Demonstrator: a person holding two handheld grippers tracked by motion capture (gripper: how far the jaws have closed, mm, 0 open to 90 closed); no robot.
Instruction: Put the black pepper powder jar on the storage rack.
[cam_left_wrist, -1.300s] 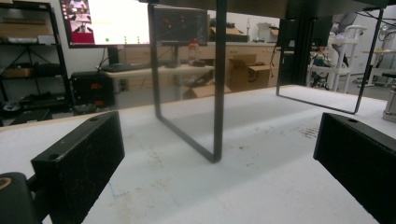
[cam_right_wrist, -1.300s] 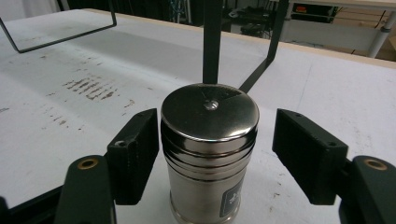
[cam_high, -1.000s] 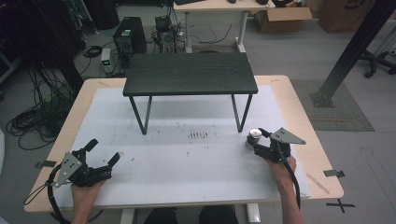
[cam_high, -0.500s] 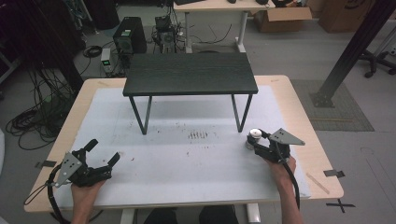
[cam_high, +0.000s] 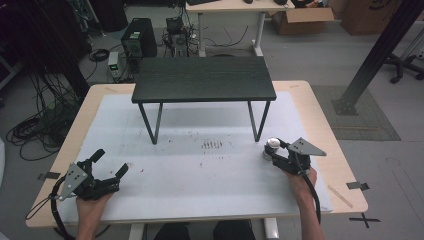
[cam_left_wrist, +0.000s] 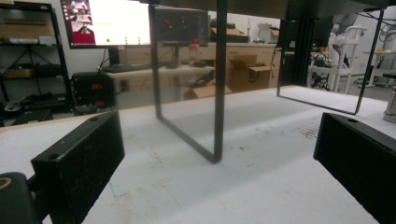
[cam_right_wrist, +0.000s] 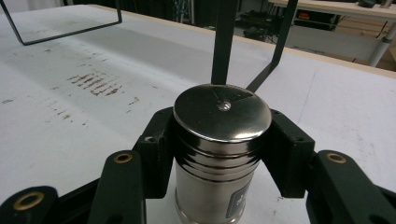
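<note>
Right gripper (cam_right_wrist: 219, 154): jaws have just been closing and now clamp the upright, shiny steel cylindrical canister (cam_right_wrist: 219, 140) at its 9 and 3 o'clock sides, standing on the white worktop (cam_high: 200, 170). Left gripper (cam_high: 111, 167): jaws apart, holding nothing.

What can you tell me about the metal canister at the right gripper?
The metal canister is a shiny, steel-looking cylinder with a flat round lid, a small dimple at its centre, ribbed rings under the lid and a small label low on its side. It stands upright on the white table mat, near the black shelf's right leg. The right gripper is shut on its ribbed upper part.
</note>
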